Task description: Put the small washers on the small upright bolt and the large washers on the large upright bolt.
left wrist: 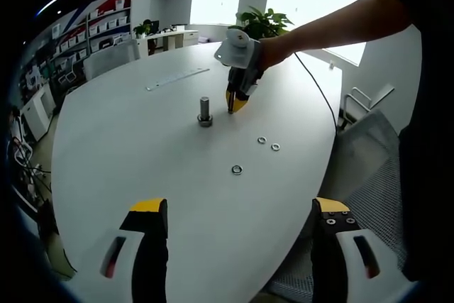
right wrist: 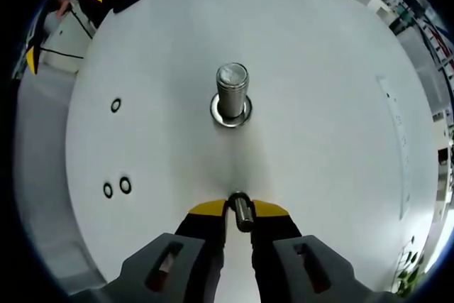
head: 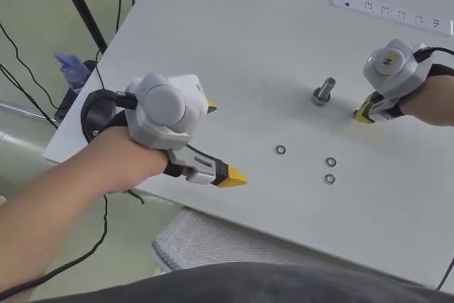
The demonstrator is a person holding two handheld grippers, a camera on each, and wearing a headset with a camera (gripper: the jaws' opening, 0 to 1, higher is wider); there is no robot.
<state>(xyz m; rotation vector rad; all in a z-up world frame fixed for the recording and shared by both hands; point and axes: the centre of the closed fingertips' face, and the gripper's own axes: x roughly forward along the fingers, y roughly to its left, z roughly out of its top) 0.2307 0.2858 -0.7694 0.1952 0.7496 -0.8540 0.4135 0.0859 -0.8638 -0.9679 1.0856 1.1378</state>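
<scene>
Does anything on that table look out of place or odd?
One thing: the large bolt stands upright on the table, but what looks like the small bolt is pinched between the jaws of the right gripper, not standing. The three washers lie flat.

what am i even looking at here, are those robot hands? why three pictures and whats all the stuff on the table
They are not robot hands. A person holds a hand-held gripper with two yellow-tipped jaws in each hand. One picture comes from a camera on the person's head, looking down at the work. The other two come from a fisheye camera riding on each gripper, looking out along its jaws.

On the white table stand a large upright bolt and three loose washers, with a power strip at the far edge. The left gripper is open and holds nothing. The right gripper is closed on a small bolt beside the large one.
</scene>
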